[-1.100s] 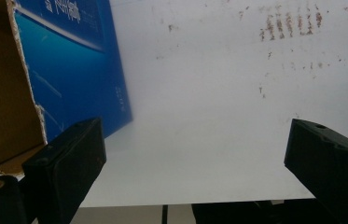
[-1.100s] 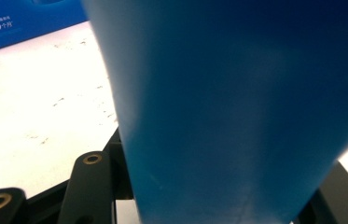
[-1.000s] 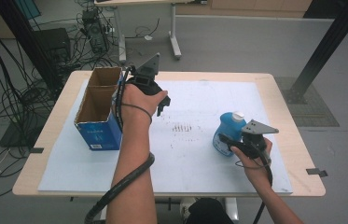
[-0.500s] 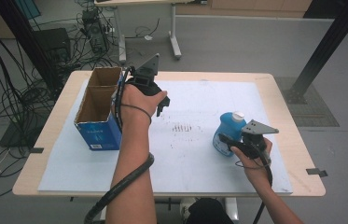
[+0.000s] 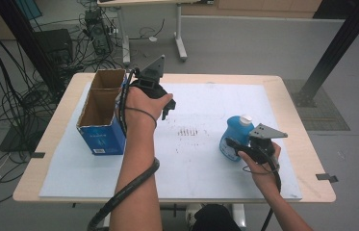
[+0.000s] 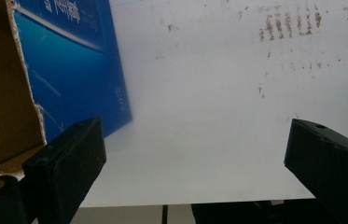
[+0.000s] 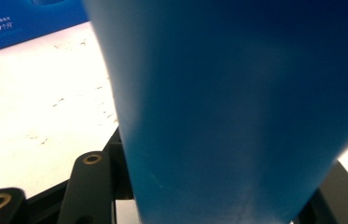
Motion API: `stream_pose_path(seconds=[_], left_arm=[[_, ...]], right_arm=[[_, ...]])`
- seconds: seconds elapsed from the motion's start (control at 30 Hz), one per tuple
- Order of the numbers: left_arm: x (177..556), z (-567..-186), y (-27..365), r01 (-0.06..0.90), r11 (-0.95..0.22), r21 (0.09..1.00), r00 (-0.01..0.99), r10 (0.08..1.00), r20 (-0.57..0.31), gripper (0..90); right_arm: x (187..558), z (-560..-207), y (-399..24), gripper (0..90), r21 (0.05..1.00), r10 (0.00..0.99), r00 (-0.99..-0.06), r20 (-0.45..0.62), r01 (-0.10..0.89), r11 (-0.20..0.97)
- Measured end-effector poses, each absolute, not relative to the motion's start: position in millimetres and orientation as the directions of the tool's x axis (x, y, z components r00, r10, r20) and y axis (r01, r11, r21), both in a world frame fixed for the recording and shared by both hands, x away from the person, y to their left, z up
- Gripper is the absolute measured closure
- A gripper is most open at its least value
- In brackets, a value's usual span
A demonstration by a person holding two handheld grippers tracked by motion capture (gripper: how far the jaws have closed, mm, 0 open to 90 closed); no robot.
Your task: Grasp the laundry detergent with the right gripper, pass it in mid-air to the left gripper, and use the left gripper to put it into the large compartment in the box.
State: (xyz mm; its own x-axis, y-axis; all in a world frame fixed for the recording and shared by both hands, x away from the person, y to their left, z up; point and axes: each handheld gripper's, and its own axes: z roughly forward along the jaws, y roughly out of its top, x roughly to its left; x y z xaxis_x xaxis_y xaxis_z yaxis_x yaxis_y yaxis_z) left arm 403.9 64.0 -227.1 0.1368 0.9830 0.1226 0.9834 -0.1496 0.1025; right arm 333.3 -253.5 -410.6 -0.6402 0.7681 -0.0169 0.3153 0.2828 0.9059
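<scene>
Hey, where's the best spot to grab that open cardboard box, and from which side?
Probably a long side wall of the cardboard box, from above: its top is open, so one jaw can drop inside, one outside. The left gripper, jaws open, hovers beside it. The right gripper grips the blue bottle.

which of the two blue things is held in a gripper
The blue bottle with the white cap, on the right side of the table: the right gripper is clamped on it. The blue cardboard box stands open-topped and apart from the open left gripper.

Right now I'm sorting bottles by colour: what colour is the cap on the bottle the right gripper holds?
White, on the blue bottle; the high view shows the cap best.
</scene>
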Motion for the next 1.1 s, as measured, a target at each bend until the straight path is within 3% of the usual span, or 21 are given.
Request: stream_pose_path(seconds=[1.1], left_arm=[[404.2, -225.2, 62.9, 0.982, -0.156, 0.102, 0.143, 0.982, 0.126, 5.9]], right_arm=[[333.2, -410.8, -253.5, 44.8, 0.907, 0.768, -0.640, -0.018, 0.313, 0.282]])
